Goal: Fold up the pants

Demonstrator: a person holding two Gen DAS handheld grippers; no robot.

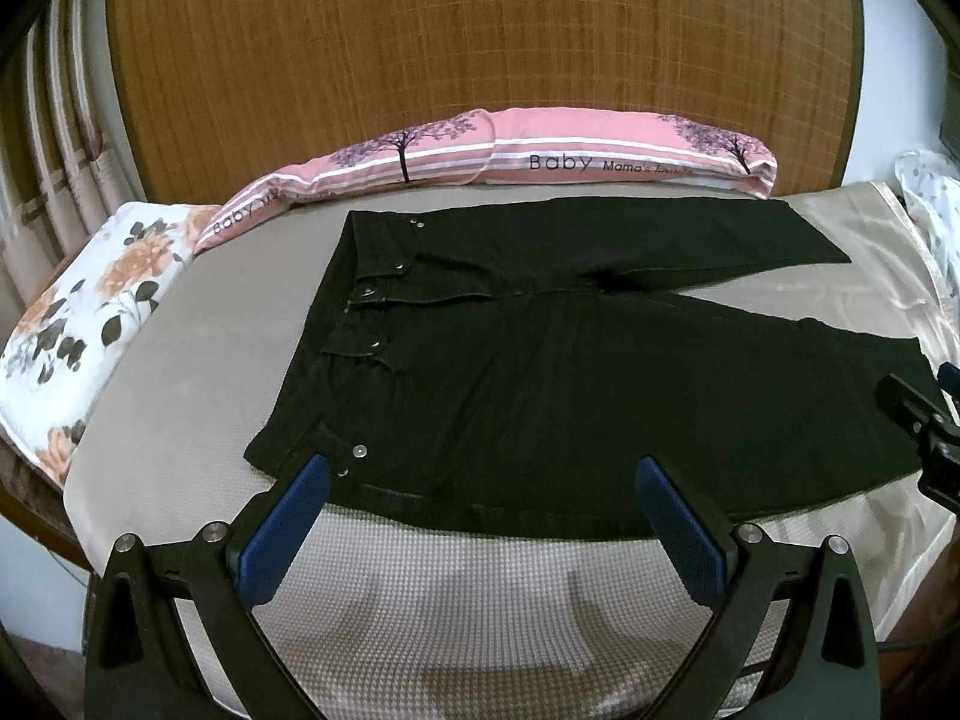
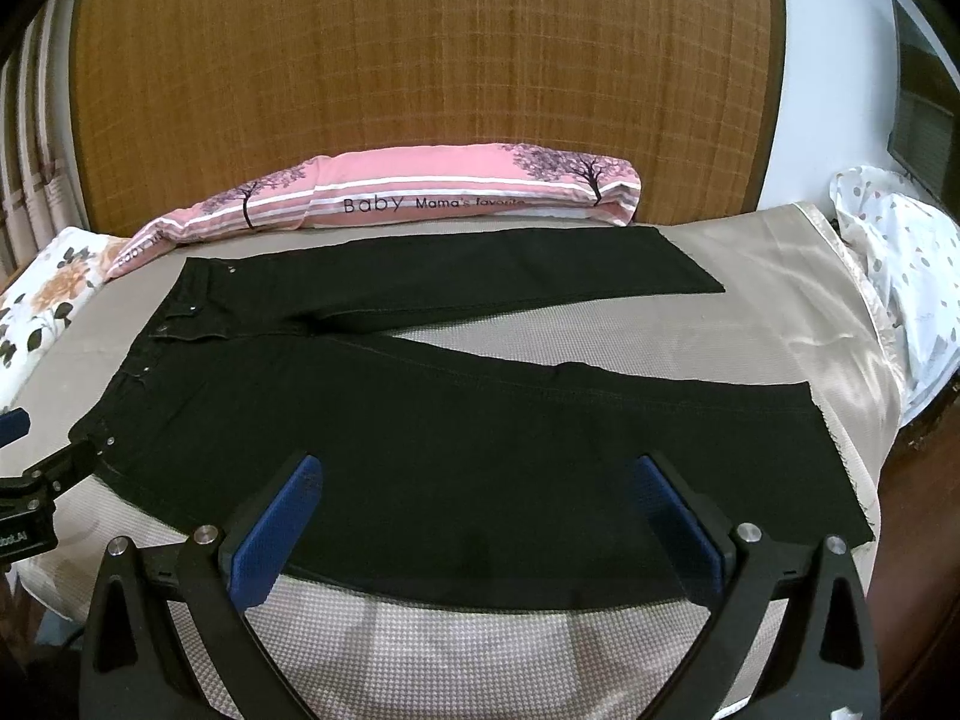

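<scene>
Black pants (image 1: pixel 540 384) lie flat on the bed, waistband to the left, both legs spread out to the right in a V. They also show in the right wrist view (image 2: pixel 456 438). My left gripper (image 1: pixel 483 474) is open, hovering at the near edge of the pants by the waistband corner, holding nothing. My right gripper (image 2: pixel 477 474) is open over the near leg's lower edge, holding nothing. The right gripper also shows at the right edge of the left wrist view (image 1: pixel 924 420), and the left gripper at the left edge of the right wrist view (image 2: pixel 36 474).
A beige bed cover (image 1: pixel 180 372) lies under the pants. A pink pillow (image 1: pixel 540 156) lies along the wooden headboard (image 1: pixel 480 60). A floral pillow (image 1: pixel 90 312) is at the left. A white spotted cloth (image 2: pixel 900 252) lies at the right edge.
</scene>
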